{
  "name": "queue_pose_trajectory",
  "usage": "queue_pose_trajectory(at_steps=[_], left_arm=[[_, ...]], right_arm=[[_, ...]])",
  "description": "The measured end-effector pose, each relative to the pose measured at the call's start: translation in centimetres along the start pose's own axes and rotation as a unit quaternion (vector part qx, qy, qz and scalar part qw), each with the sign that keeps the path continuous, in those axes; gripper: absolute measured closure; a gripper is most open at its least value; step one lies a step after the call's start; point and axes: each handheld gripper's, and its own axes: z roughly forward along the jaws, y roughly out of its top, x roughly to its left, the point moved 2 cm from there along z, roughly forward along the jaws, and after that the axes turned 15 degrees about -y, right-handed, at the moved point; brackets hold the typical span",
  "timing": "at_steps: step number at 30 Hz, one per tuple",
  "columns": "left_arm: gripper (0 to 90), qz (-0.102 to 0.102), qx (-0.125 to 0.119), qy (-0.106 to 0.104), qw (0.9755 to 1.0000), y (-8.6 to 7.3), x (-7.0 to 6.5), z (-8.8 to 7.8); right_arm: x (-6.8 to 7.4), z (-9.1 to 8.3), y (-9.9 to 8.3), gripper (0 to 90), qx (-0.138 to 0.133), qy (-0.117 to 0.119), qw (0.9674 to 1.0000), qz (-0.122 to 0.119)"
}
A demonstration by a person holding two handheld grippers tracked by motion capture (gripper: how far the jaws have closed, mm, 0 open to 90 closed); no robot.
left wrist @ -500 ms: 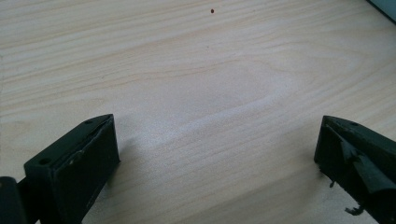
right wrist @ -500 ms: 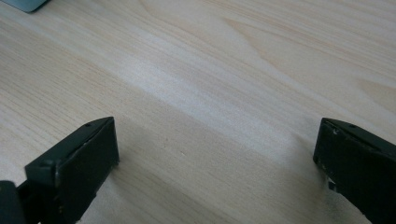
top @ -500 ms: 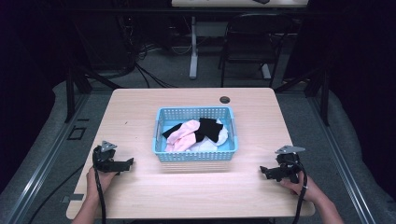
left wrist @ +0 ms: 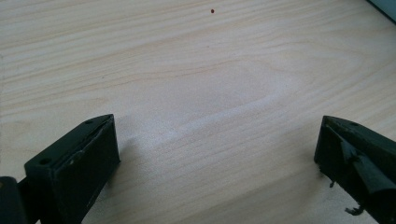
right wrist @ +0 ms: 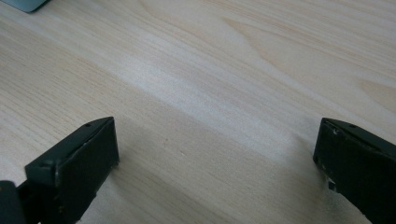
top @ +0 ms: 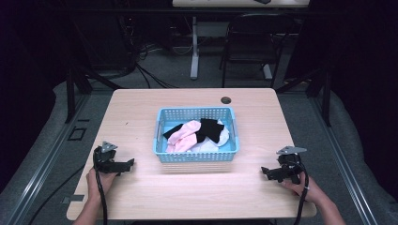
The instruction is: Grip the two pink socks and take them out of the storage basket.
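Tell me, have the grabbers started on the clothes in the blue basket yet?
Not yet. Nothing looks done: the pink, black and white clothes all lie piled in the blue basket. Nothing is in hand either: the left gripper and the right gripper rest open on the table, one at each side of the basket, jaws wide apart over bare wood. All the handling of the clothes is left.

You're working over a pale wood-grain table point(top: 141, 117), smooth with a soft sheen. Your left gripper point(left wrist: 217, 154) and right gripper point(right wrist: 217, 154) are showing matt black jaws, scuffed, probably plastic. The blue basket point(top: 196, 156) is looking like perforated plastic, holding soft cloth pieces point(top: 197, 133).
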Motion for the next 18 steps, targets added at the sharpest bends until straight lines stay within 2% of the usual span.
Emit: queue_pose_trajectory(at_steps=[4, 6, 7, 14, 18], left_arm=[[0.0, 0.000, 0.006, 0.009, 0.9999, 0.1, 0.2, -0.2], [0.1, -0.007, 0.009, 0.004, 0.9999, 0.2, 0.3, -0.3], [0.0, -0.021, 0.002, -0.003, 0.9998, 0.6, 0.7, -0.8], [0.0, -0.033, -0.005, 0.003, 0.9994, 1.7, 1.0, -2.8], [0.0, -0.035, -0.002, 0.005, 0.9994, 2.0, 1.0, -3.4]], right_arm=[[0.0, 0.0, 0.0, 0.0, 0.000, 0.001, 1.0000, 0.000], [0.0, 0.0, 0.0, 0.0, 0.000, 0.001, 1.0000, -0.001], [0.0, 0.0, 0.0, 0.0, 0.000, 0.000, 1.0000, -0.001], [0.0, 0.0, 0.0, 0.0, -0.001, 0.001, 1.0000, -0.001], [0.0, 0.0, 0.0, 0.0, 0.000, 0.000, 1.0000, -0.002]])
